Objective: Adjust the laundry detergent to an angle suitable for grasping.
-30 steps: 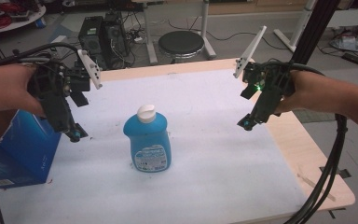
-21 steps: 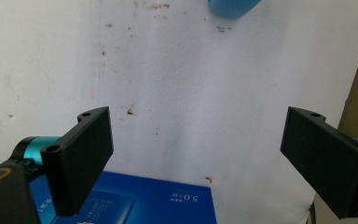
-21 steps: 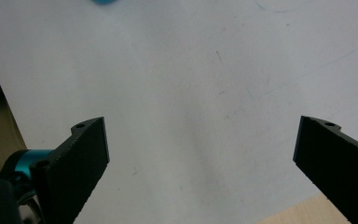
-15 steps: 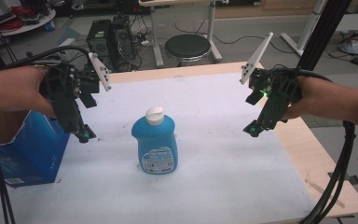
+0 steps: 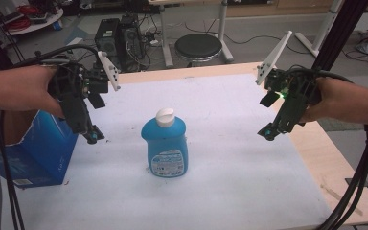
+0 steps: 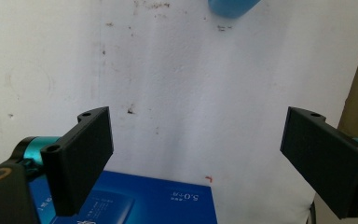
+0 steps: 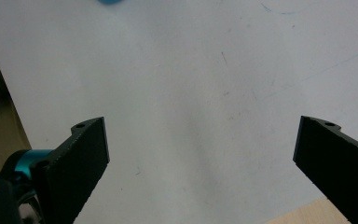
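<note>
Blue bottle (image 5: 165, 146), white cap, label facing the camera: I see it standing upright at the centre of the high view, on the white sheet (image 5: 230, 158) that covers the wooden table (image 5: 338, 163). Nothing touches it.

Left gripper (image 5: 92, 138): at the left of the high view, held in the person's left hand (image 5: 26, 91), tip pointing down toward the sheet and well apart from the bottle. In the left gripper view (image 6: 196, 154) I read its two black jaws as spread wide, with bare sheet between them — the bottle's blue base (image 6: 233, 7) shows at the top edge of that frame.

Blue cardboard box (image 5: 28, 153): at the lower left of the high view, just beside the left gripper, its top flap open; its printed face (image 6: 140, 200) appears at the bottom of the left gripper view.

Right gripper (image 5: 267, 133): at the right of the high view, held in the right hand (image 5: 335, 98), tilted down and inward, a green light glowing on its body. In the right gripper view (image 7: 200, 158) I see the jaws wide apart over empty sheet — a sliver of blue at the top edge.

Background, top of the high view: a round black stool (image 5: 198, 47) and computer towers (image 5: 120, 40) on the floor.
</note>
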A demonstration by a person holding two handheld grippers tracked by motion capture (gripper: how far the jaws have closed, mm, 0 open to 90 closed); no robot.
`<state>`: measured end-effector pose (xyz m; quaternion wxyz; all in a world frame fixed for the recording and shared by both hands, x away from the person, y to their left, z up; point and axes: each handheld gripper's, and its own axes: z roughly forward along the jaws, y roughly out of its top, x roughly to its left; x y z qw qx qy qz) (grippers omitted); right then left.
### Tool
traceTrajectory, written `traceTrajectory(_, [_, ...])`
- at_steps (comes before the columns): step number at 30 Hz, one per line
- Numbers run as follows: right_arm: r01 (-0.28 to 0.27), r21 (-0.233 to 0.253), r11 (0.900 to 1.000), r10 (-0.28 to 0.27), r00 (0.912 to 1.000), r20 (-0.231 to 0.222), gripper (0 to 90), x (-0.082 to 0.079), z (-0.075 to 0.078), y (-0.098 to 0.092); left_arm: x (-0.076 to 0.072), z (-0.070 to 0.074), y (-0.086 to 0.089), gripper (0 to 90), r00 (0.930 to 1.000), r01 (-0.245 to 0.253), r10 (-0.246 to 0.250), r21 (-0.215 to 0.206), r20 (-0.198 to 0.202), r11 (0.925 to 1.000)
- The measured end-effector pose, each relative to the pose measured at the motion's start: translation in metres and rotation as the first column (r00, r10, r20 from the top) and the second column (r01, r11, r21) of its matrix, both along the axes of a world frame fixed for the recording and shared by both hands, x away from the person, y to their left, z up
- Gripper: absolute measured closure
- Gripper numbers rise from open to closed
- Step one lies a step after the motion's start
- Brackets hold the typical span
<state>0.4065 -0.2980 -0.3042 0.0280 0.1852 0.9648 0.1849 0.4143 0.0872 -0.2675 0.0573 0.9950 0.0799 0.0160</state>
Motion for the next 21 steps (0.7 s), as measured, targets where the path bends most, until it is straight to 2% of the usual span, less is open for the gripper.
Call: traceTrajectory(21, [-0.018,0.001,1.0,0.018,0.9998,0.006,2.4,-0.0041,0.0023,0.0032,-0.0043,0.0042,-0.0001,9.4,0.9999,0.003,-0.003,-0.003,0.011,1.0])
